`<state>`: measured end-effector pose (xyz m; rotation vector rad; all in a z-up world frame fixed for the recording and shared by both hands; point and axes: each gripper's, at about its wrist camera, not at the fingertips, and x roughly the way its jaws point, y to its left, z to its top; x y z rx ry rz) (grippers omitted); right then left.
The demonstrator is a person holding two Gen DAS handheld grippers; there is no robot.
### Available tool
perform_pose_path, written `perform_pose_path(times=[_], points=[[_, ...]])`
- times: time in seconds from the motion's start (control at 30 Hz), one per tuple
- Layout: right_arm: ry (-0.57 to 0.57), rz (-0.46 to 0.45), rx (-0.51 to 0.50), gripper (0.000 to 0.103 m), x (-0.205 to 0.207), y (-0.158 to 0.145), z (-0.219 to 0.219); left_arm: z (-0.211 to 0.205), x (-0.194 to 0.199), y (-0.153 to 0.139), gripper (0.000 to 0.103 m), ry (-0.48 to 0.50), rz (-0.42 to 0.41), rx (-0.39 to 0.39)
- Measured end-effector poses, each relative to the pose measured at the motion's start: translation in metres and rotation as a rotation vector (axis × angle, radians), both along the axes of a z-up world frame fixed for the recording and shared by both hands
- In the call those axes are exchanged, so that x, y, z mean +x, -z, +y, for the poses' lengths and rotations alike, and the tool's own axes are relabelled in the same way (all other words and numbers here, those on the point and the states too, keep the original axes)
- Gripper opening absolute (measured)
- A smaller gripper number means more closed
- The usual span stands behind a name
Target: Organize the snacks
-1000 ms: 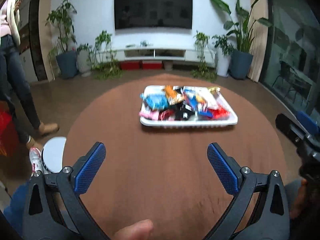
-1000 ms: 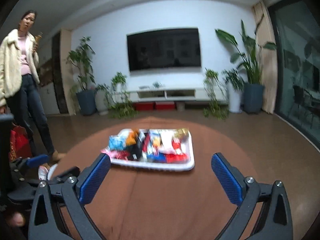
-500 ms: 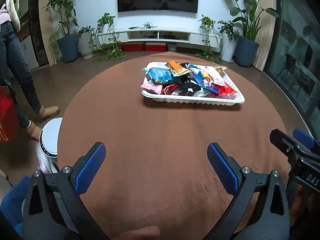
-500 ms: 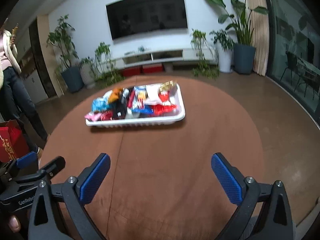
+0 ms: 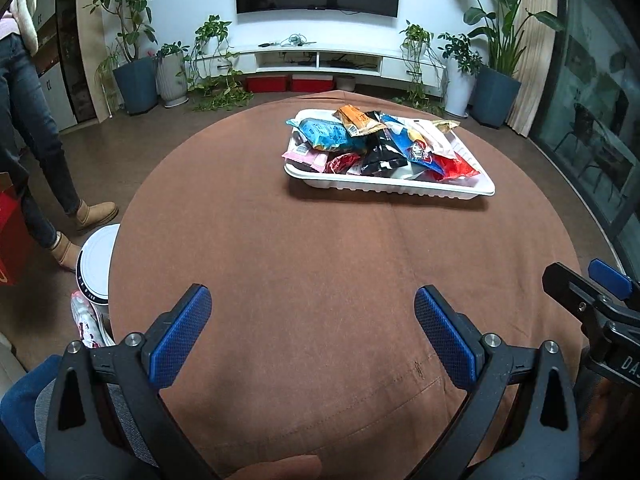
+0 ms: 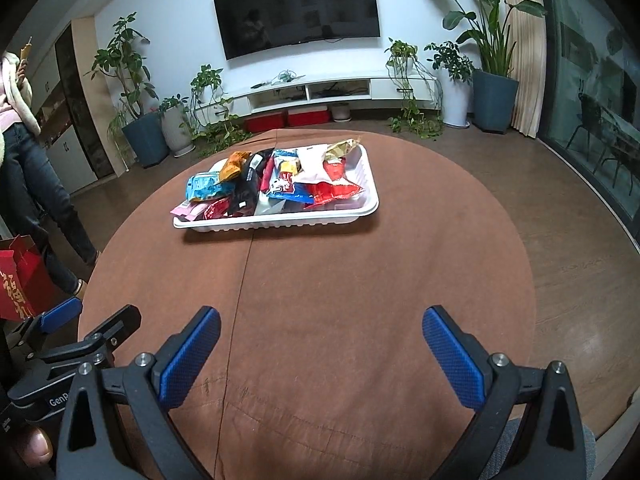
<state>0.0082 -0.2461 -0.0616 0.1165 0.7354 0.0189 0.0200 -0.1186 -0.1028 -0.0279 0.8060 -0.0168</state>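
Snacks point(image 5: 380, 146): loose pile of packets in the tray, far side of the table. Colours on show: light blue, orange, black, pink, red, white, blue, gold. Too overlapped for an exact count.
Writing on packets: white letters on a blue pack point(image 5: 418, 151), not really readable. Nothing else legible.
Tray point(image 5: 390, 187): one, white, ribbed wall, flat on the cloth, well apart from both grippers.
Table point(image 5: 320, 264): one, round, brown cloth, seam running toward the tray.
Left gripper point(image 5: 313, 326): blue pads spread wide, nothing between them, over the near edge of the table. "GenR..." readable on its body from the right wrist view.
Right gripper point(image 6: 321, 346): same deal, wide apart, holding nothing. "DA..." on its side, rest cut off.
Room: one wall TV point(image 6: 298, 8), one red bag point(image 6: 20, 284) with gold characters, one bystander point(image 5: 32, 120) at left.
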Motion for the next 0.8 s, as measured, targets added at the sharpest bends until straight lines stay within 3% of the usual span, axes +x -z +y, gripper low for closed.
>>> perform_pose_path(times=[0.8], points=[[-0.017,0.061,0.01,0.103,0.0041,0.0055,0.0039,0.0009,0.0027,0.008,0.103,0.001,0.019,0.002]])
